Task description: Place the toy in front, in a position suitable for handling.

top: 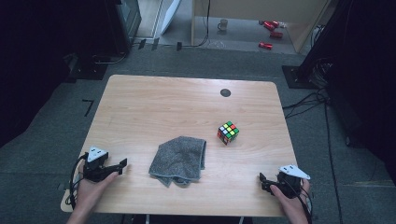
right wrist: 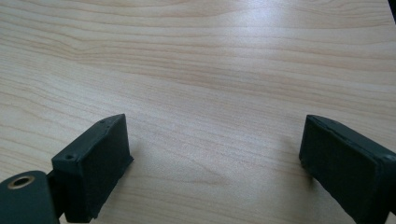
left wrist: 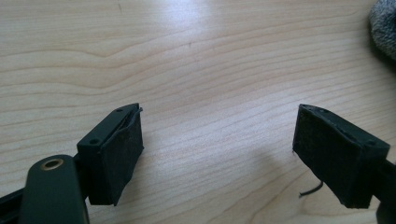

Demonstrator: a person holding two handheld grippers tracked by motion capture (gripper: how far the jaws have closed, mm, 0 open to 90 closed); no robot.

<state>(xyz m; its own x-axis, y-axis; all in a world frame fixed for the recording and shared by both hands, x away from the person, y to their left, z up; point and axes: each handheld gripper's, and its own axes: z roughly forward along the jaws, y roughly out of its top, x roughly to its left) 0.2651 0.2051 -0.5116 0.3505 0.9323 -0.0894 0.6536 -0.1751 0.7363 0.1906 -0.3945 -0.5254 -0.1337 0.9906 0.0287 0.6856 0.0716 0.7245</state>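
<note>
On the wooden table (top: 140, 102), the grey cloth (top: 180, 160) lies between both hand-held grippers, jaws apart.

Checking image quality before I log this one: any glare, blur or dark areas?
High view: table evenly lit, surroundings dark, towel and cube sharp enough. Left gripper view: pale glare patch on the wood at top, fingers soft-edged, towel corner blurred. Right gripper view: a similar glare band at top, fingers slightly soft.
</note>
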